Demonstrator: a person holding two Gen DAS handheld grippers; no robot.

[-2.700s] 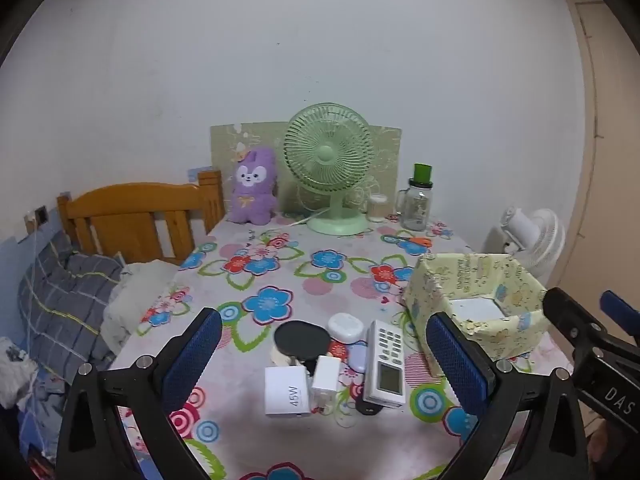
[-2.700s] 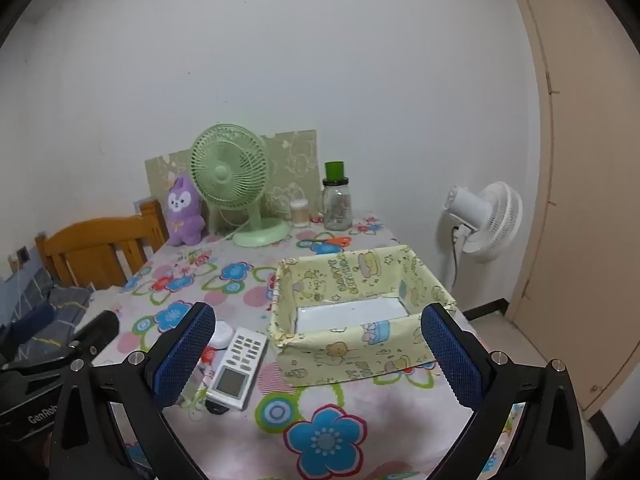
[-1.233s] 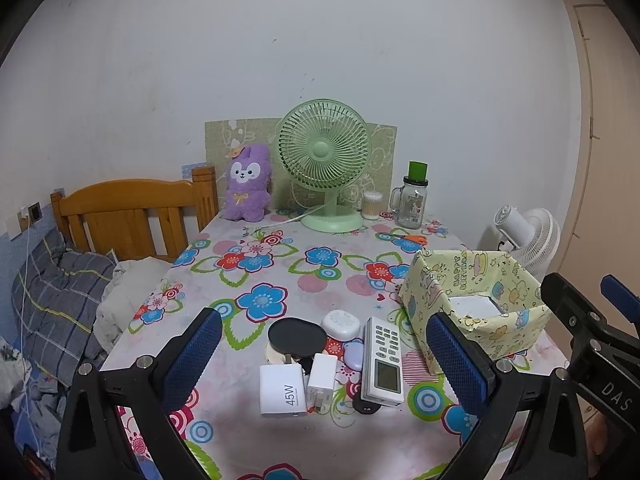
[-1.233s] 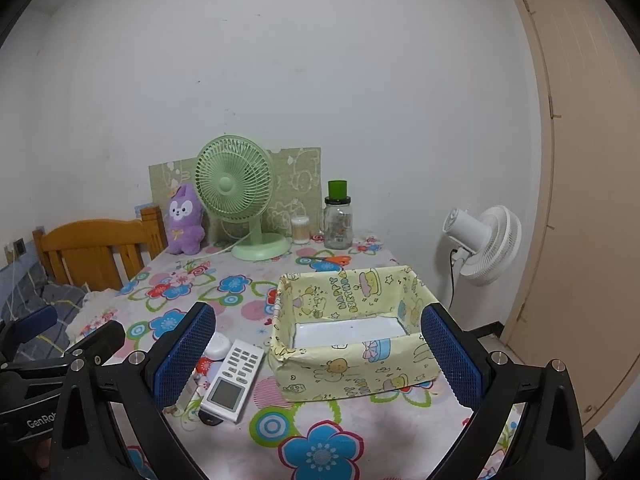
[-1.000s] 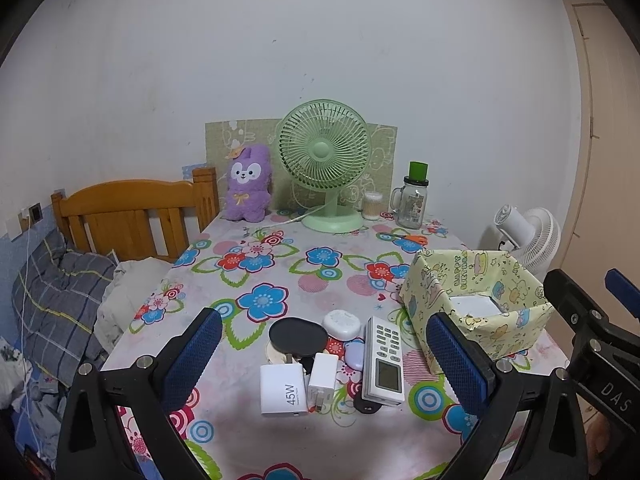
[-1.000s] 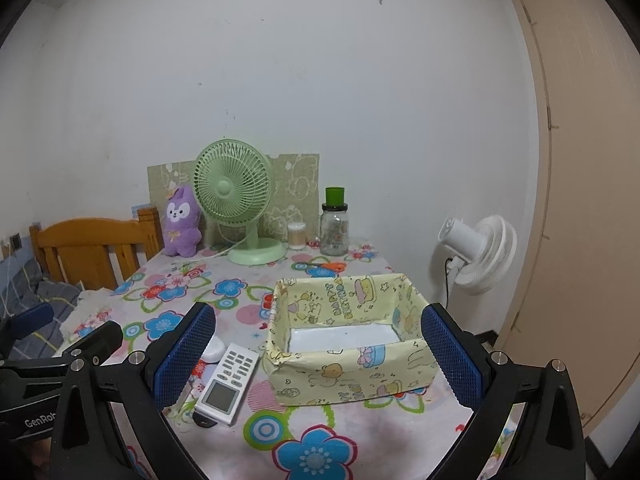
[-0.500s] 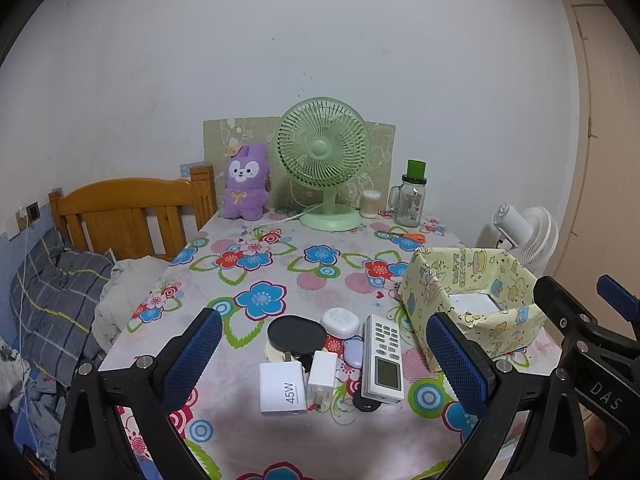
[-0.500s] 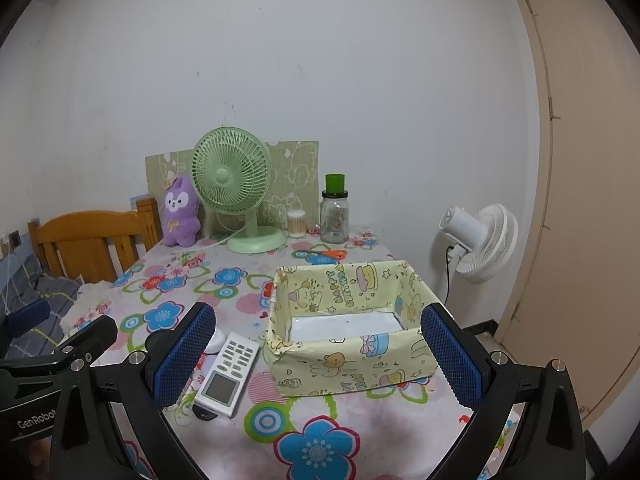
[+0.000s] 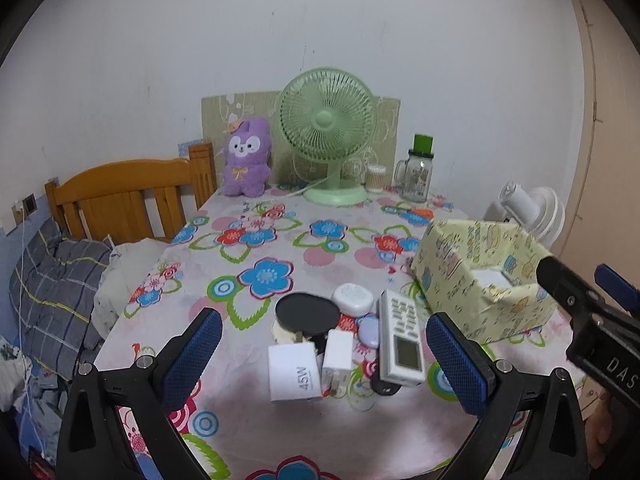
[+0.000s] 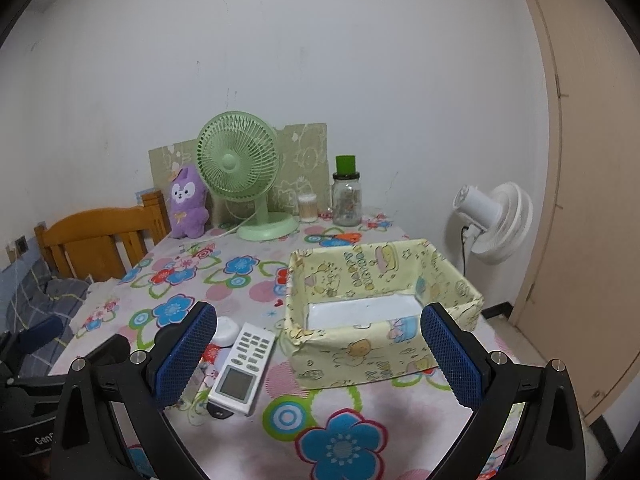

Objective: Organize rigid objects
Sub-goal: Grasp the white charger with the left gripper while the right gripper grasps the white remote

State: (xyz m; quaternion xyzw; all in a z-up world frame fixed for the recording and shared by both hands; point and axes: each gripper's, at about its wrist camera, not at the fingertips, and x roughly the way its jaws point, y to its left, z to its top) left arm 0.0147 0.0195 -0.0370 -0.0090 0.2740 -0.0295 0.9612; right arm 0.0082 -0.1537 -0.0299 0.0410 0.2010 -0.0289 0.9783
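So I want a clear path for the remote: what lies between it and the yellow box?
Only bare flowered tablecloth separates the remote from the yellow box; the right wrist view shows it best.

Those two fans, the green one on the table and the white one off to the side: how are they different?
The green fan stands on the table at its far end, facing the cameras; the white fan stands beyond the table's edge, lower, near the door, turned away so its motor housing shows. The green fan's grille looks larger in these views. A white cord trails from the green fan's base, a dark one hangs below the white fan. Both have round grilles.
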